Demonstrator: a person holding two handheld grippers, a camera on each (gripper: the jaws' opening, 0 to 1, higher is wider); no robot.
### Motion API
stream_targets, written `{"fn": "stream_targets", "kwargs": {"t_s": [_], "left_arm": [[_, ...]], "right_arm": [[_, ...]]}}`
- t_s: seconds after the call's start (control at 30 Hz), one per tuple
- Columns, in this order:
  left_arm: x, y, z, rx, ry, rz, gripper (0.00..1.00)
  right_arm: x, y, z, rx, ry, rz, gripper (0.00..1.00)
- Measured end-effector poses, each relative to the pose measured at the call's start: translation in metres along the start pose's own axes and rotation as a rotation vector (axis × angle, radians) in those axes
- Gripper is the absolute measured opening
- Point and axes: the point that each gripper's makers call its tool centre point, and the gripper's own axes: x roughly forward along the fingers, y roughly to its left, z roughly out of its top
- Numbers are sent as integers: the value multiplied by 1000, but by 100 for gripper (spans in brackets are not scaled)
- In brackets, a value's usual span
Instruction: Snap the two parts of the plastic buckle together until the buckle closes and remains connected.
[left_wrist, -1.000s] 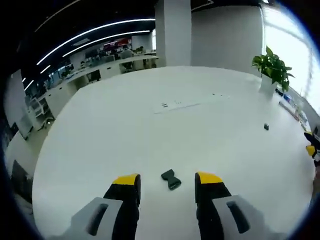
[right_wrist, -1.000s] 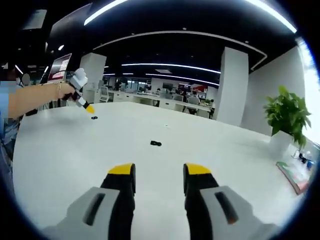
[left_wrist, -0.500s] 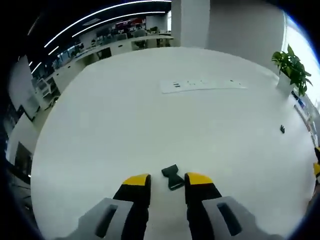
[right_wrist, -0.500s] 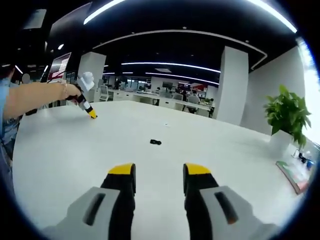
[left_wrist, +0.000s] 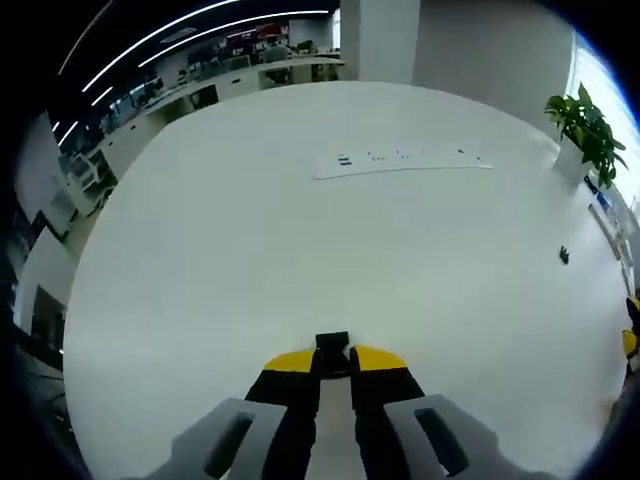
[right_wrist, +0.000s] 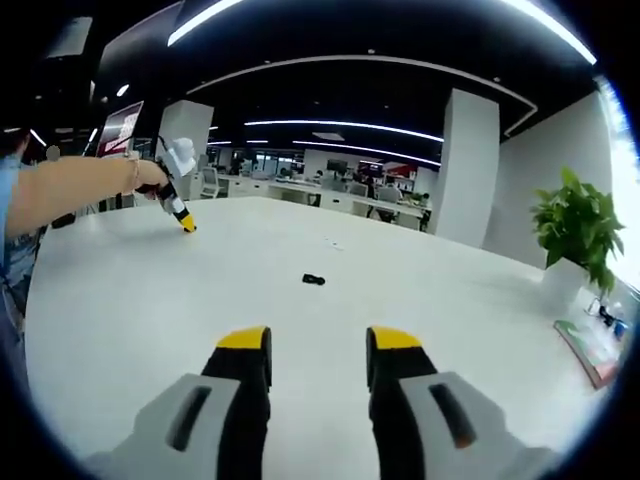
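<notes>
Left tongs (left_wrist: 333, 358) drawn nearly together down at the white desk (left_wrist: 300, 230), clamped on the near buckle part (left_wrist: 332, 343), a small black piece peeking out just past the yellow tips. Seen again in the right gripper view at far left as left tongs (right_wrist: 186, 224), tips down on the desk, held by a hand (right_wrist: 150, 176) on a bare forearm. Right tongs (right_wrist: 308, 347) held apart over the desk, nothing between the yellow tips. Second buckle part (right_wrist: 314, 279) lay alone on the desk, well beyond the right tongs and well apart from the left ones; in the left gripper view spotted as a tiny dark speck at far right (left_wrist: 564, 255). Nothing stood between either tongs and that piece, only bare desk. Farther off in the left gripper view, a pale strip with small dark marks (left_wrist: 400, 160) across the desk, too small to read. Potted plant (right_wrist: 577, 232) in a white pot at the right edge of the desk, with a flat coloured item (right_wrist: 590, 352) nearer on the same side, unclear what. Beyond the desk, a white pillar (right_wrist: 466, 170), rows of office desks and long ceiling lights (right_wrist: 340, 127).
</notes>
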Motion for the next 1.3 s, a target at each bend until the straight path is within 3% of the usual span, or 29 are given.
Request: {"fn": "stream_targets", "kwargs": {"t_s": [0.17,0.3,0.53,1.3], "left_arm": [[-8,12,2,8,7,-23,10],[-4,0,-4,29,7,-10,10],[-11,2,-9,47,20,-31,10],[-44,-13,-57,232,122,-143,10]], "right_arm": [[0,2,1,-5,-4,6,38],[0,1,1,-6,-5,3,38],[0,1,0,-7,-2,3,38],[0,0,1,-2,-4,-4,37]]}}
